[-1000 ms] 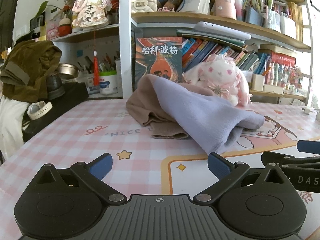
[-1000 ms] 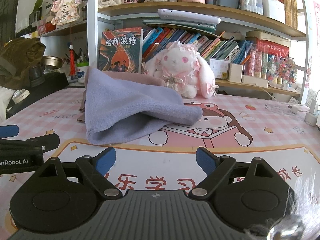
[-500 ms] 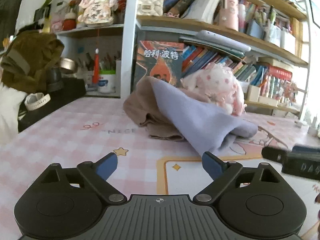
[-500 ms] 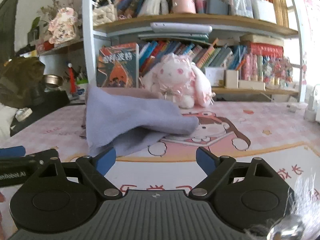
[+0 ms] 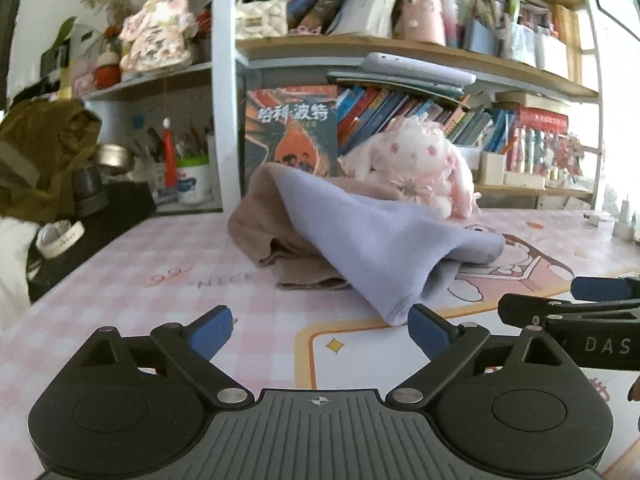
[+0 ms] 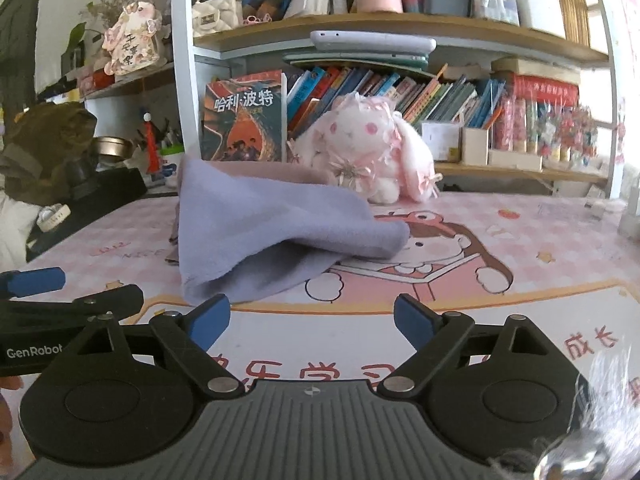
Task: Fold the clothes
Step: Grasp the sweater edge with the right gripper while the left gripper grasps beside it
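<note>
Both sets of jaws stand wide apart with nothing between them: my left gripper (image 5: 320,330) and my right gripper (image 6: 312,320) hover side by side over the near part of the pink patterned table (image 5: 120,300), each showing at the edge of the other's view.

What I have to fold lies just beyond them, near the middle of the table: a lavender cloth (image 5: 372,248) draped over a beige garment (image 5: 264,224), the two heaped together in a loose mound in front of a plush rabbit (image 6: 368,148) and the bookshelf (image 6: 400,24). The lavender piece slopes down towards me and ends in a limp corner that touches the table close ahead of my left gripper. On the right it rolls over into a rounded fold. The beige one bunches out to the left with a wrinkled hem on the table.

I judge both pieces to be light, soft and floppy, fleece-like, not slippery, and in no danger of damage. They will sag and drag, and lifting one may pull the other with it. Neither lies flat or squared, so I read the heap as not neatly folded as it now sits. The best holds look like the near lavender corner for the left jaws and the hem edge further right for the right, pinching a single layer.
</note>
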Demonstrator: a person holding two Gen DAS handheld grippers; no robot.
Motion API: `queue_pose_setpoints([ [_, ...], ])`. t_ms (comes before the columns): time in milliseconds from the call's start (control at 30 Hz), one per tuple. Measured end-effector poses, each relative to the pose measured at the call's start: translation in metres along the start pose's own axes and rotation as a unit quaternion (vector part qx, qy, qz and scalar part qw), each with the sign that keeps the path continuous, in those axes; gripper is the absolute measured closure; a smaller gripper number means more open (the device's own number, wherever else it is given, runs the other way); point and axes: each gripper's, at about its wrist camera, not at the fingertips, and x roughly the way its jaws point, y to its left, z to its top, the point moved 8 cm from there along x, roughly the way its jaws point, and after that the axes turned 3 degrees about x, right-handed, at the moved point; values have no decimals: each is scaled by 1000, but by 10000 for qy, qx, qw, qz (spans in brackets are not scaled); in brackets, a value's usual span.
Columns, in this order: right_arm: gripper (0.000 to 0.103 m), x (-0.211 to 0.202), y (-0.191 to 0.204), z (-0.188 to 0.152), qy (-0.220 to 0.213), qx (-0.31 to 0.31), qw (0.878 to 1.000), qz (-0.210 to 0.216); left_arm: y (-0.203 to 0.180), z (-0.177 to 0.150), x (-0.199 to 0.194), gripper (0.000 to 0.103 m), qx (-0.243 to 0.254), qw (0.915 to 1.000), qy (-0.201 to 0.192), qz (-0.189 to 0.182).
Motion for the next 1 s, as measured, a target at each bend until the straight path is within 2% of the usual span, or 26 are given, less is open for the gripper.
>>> queue_pose_setpoints([
  [133,14,5,-10,0,99,427,9987,272,-8,20,9,7,286,9995,-15,-92],
  [233,14,9,-26,8,30,938,9946,448,-21,48,24,7,701,9974,-27,-151],
  [300,14,15,-37,16,147,1452,9865,737,-35,56,38,7,1163,9930,70,-188],
  [433,14,33,-49,26,414,2304,9642,1249,-58,59,60,7,1854,9823,250,-110],
  [533,14,46,-53,31,583,2873,9426,1599,-61,62,72,7,1994,9792,369,-50],
  [633,15,62,-56,32,749,3549,9115,1939,-61,61,83,13,2234,9739,384,140],
  [800,17,93,-65,36,886,4527,8647,1990,-66,52,83,16,2463,9681,450,83],
  [867,23,106,-68,35,904,4808,8513,1898,-69,48,83,16,2568,9653,467,71],
  [933,35,117,-72,34,917,4961,8443,1806,-69,47,85,16,2711,9612,474,163],
  [967,39,122,-75,34,924,5024,8414,1763,-70,46,86,18,2782,9591,477,208],
  [1000,46,127,-77,34,931,5086,8385,1720,-66,47,87,22,2702,9614,486,200],
])
